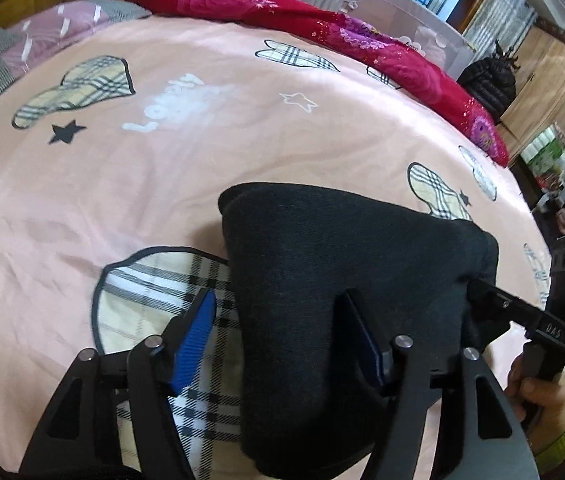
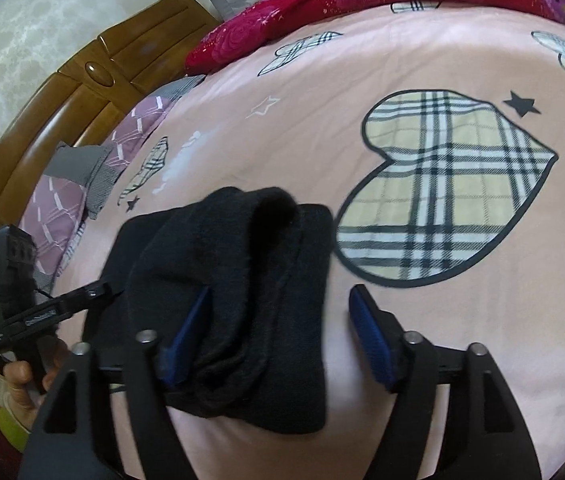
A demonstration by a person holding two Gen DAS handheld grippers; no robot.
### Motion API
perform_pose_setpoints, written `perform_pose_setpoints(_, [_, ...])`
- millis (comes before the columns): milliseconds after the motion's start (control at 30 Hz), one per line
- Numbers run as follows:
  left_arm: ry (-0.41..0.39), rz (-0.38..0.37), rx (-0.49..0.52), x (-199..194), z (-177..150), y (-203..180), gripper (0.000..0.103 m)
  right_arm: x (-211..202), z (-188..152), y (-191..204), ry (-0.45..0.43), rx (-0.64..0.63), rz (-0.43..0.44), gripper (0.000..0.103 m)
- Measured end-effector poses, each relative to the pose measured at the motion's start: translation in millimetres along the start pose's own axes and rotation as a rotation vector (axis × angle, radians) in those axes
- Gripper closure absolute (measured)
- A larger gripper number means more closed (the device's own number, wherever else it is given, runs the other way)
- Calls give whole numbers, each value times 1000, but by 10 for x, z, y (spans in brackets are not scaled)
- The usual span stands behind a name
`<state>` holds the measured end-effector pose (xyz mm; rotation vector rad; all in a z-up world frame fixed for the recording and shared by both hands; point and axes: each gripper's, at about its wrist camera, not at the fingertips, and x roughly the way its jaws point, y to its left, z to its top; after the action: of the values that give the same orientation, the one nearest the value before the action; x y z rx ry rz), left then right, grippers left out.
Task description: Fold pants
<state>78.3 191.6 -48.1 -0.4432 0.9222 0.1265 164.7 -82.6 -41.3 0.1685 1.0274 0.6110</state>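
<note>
Since the black pants (image 1: 346,288) are thick, soft knit already bunched into a compact folded stack on the pink bedsheet (image 1: 130,200), they should drape and sag rather than hold shape, and look light. Left gripper (image 1: 282,340) and right gripper (image 2: 282,336) both stand spread wide, cloth between the fingers, unclamped. Best hold: the layered folded edge, all plies together.

Pink heart-print bed (image 1: 242,128): folded black pants (image 1: 342,280) near edge, red quilt (image 1: 322,28) far side.
</note>
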Motion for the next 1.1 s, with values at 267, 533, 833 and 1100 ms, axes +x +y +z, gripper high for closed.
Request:
perform_pose_setpoints(267, [-10, 52, 10, -157, -71, -23, 30, -127, -30, 2, -53, -17, -35, 26])
perform_pose_setpoints(533, [-58, 169, 51, -418, -248, -110, 25, -438, -117, -15, -119, 6, -87, 24])
perform_pose_setpoints(833, [-89, 227, 85, -648, -411, -253, 22, -611, -318, 251, -138, -68, -86, 18])
perform_pose_setpoints(1100, [-110, 259, 127, -780, -520, -371, 21, -645, -464, 624, -133, -220, -111, 9])
